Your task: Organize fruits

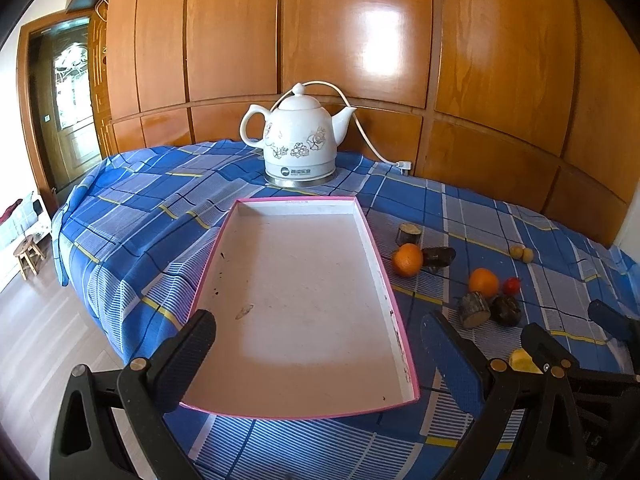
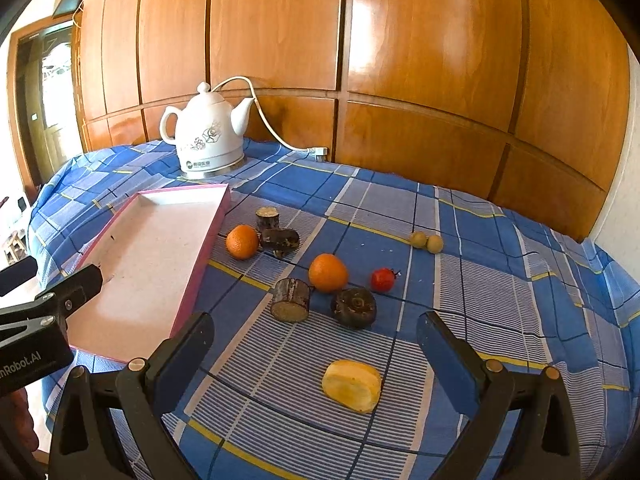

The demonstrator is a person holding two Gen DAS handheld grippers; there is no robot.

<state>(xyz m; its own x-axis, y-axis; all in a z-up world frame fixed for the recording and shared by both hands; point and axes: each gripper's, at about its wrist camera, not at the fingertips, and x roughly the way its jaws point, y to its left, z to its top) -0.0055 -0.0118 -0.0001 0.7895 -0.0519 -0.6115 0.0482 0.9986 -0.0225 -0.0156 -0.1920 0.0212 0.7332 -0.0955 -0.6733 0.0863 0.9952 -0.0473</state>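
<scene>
Trouble lay mostly in the fruit's roundness. My right gripper [image 2: 316, 340] hung with its jaws spread wide and empty, the yellow fruit piece [image 2: 352, 385] just ahead between the fingers. Beyond it sat two oranges [image 2: 328, 273], a small red tomato [image 2: 383, 279] and dark sugarcane stubs [image 2: 291, 300]. My left gripper [image 1: 316, 340], equally agape, hovered over the bare pink-edged tray [image 1: 400, 332]. A careless squeeze could have sent an orange rolling across the blue checked cloth [image 2: 480, 280].

Left gripper [image 2: 24, 280] body, near left: partial white lettering "nRobot.AI", start cut off.
Kettle [image 2: 208, 132] base, far left: logo with small characters, too small to read.
</scene>
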